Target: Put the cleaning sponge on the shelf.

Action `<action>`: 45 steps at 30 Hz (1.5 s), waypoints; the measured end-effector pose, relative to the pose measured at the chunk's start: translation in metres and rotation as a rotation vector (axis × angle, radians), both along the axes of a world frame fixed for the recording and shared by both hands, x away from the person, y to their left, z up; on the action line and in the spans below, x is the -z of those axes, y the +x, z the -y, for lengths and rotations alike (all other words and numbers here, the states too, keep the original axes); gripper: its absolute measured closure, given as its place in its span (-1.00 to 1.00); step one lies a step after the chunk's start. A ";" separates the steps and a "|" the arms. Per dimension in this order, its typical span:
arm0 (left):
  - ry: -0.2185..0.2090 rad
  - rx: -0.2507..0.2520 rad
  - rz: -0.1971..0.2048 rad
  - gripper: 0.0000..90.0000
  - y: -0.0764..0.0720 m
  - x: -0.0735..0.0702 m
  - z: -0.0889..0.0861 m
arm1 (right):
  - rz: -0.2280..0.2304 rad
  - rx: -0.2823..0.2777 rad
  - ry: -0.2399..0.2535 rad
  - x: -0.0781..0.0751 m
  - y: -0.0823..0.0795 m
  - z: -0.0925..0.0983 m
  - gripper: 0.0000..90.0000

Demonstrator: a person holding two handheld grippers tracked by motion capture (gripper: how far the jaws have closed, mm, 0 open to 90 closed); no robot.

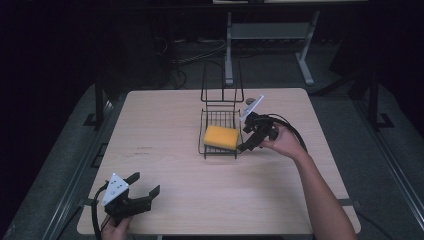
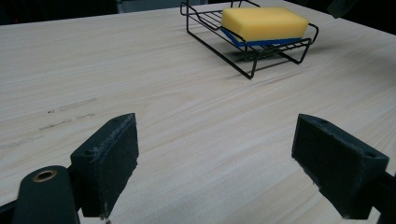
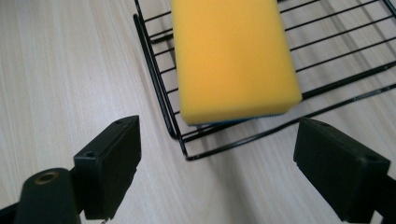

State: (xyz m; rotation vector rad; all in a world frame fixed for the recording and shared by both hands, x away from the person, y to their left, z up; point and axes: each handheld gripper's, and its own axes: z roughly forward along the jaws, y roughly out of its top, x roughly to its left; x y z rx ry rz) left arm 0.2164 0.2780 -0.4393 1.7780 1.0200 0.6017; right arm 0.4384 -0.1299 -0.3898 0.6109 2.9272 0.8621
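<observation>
**Yellow sponge in wire rack — both jaws wide and empty**

Yellow on top, blue along the underside: one sponge (image 1: 220,137), lying flat in one black wire rack (image 1: 218,148) near the middle of the pale wood bench (image 1: 165,125). Tilted slightly across the rack's floor wires, one corner close to the front rim. Same sponge (image 3: 233,58) large in the right gripper view, seated on the wires of the rack (image 3: 159,93), blue layer just peeking out at the near edge. From the left gripper view, sponge (image 2: 264,23) and rack (image 2: 247,51) well off across the bench, blue band clearer along the side.

Two grippers, one per hand. Right gripper (image 1: 248,145) held just beside the rack's right end, tilted down toward the sponge, hand (image 1: 283,141) behind it, cable looping back over the bench. Jaws spread wide, gripping nothing — sponge and rack corner lying between and beyond them, no contact visible. Left gripper (image 1: 145,189) low at the near left corner of the bench, well apart from the rack, grey three-cornered plate on top. Jaws likewise spread wide with bare wood between them.

One tall wire handle loop rising from the far end of the rack. Faint dark scuff marks (image 2: 70,112) on the wood left of centre.
</observation>
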 end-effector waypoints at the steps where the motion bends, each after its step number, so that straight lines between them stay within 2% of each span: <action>1: 0.000 0.000 0.000 -0.69 0.000 0.000 0.000 | 0.001 0.000 -0.001 0.000 -0.001 0.002 -0.68; 16: 0.010 0.003 0.003 -0.69 -0.001 0.000 0.001 | 0.008 0.037 -0.020 0.008 -0.032 0.035 -0.67; 26: 0.014 0.008 0.000 -0.69 -0.001 0.001 0.002 | -0.014 0.078 -0.026 0.019 -0.050 0.061 -0.67; 41: 0.015 0.012 0.001 -0.69 -0.001 0.001 0.004 | -0.021 0.084 -0.086 0.034 -0.081 0.078 -0.66; 45: 0.015 0.012 0.006 -0.69 -0.002 0.001 0.003 | -0.007 0.098 -0.073 0.031 -0.093 0.081 -0.66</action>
